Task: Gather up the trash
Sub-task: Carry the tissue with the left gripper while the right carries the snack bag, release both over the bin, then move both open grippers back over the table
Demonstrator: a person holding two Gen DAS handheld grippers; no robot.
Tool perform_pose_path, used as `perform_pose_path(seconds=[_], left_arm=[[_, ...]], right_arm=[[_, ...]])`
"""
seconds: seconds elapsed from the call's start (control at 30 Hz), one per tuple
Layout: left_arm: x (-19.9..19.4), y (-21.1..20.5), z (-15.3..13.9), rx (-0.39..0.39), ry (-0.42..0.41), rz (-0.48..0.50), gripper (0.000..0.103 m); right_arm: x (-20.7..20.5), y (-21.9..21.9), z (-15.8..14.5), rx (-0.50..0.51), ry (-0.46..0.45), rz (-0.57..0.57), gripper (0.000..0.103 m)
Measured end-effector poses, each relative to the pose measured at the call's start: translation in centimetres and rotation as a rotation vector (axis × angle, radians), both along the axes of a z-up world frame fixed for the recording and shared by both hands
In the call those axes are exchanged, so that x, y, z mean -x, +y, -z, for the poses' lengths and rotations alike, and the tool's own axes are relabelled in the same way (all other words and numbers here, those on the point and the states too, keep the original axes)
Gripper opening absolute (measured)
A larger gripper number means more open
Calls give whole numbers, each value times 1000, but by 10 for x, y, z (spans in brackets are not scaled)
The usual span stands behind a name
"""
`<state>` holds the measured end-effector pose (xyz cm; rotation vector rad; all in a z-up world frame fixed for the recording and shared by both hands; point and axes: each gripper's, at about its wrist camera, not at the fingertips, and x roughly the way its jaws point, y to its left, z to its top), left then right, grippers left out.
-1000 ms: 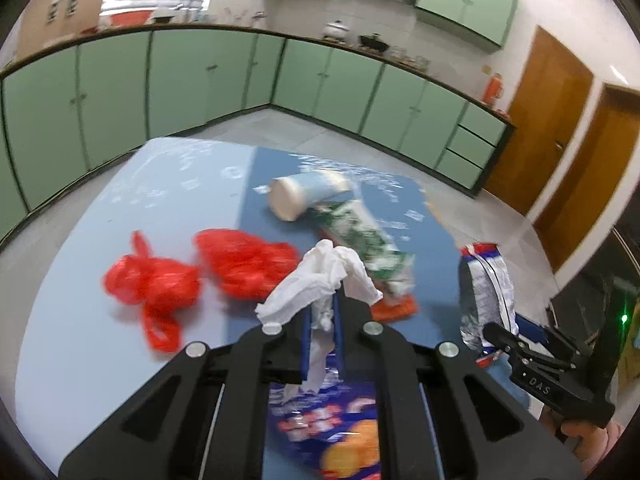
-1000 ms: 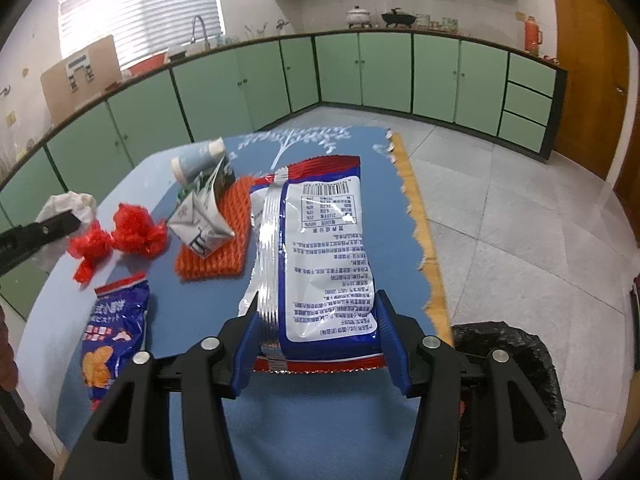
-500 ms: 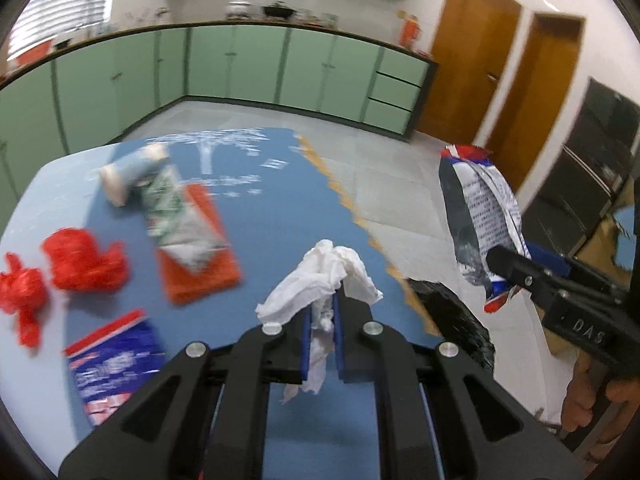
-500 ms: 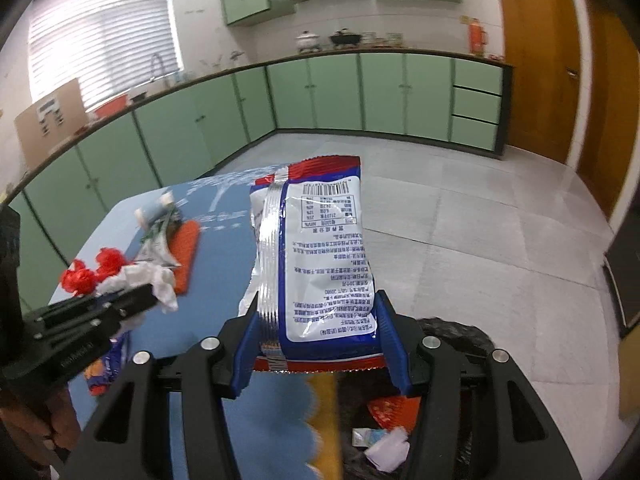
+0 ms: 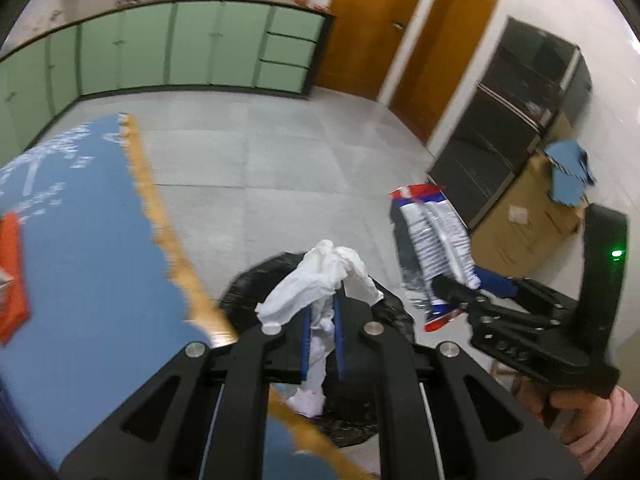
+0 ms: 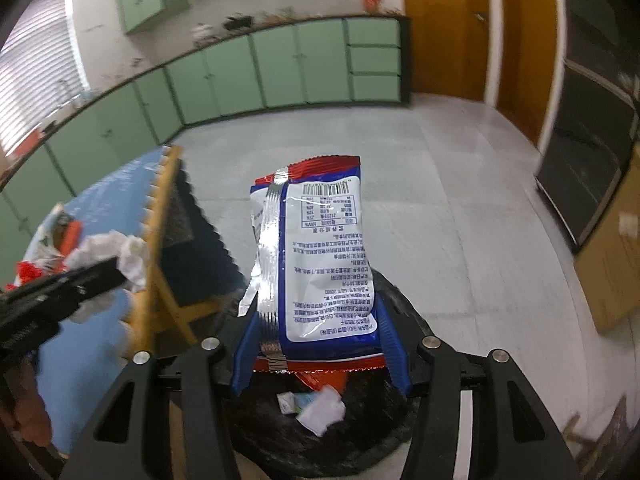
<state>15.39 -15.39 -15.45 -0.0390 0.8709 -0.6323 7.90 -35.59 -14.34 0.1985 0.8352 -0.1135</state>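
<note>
My left gripper (image 5: 320,308) is shut on a crumpled white tissue (image 5: 320,276), which sticks out above the fingertips and hangs down between them. It hovers over the black-lined trash bin (image 5: 248,292) just past the table's fringed edge. My right gripper (image 6: 320,320) is shut on a blue, white and red snack bag (image 6: 320,260), held upright above the same trash bin (image 6: 380,432). Paper scraps (image 6: 320,412) and a red wrapper lie inside the bin. In the left wrist view the snack bag (image 5: 432,232) shows at the right. In the right wrist view the tissue (image 6: 108,248) shows at the left.
The table with its blue cloth (image 5: 80,280) and orange fringe stands left of the bin, with an orange-red item (image 5: 12,280) at its far left. A cardboard box (image 5: 532,232) and a black shelf unit (image 5: 500,140) stand at the right. Grey tiled floor lies beyond.
Both grippers have swung away from over the table to above the trash bin beside it, each still holding its item. The table trash has slid out to the left of both views.
</note>
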Motion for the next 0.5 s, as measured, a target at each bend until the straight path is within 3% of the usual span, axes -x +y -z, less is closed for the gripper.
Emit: perform_pose_path(seconds=[0.1, 0.17, 0.3, 0.5], left_arm=[[-3, -19, 15, -26, 40, 43, 15], [-3, -26, 23, -43, 59, 55, 32], [-1, -28, 27, -55, 65, 59, 51], [0, -12, 20, -49, 62, 11, 56]], right_arm=[[3, -17, 22, -5, 45, 40, 53], [4, -26, 37, -9, 72, 57, 53], [2, -33, 62, -13, 136, 71, 53], [1, -35, 70, -22, 161, 74, 64]])
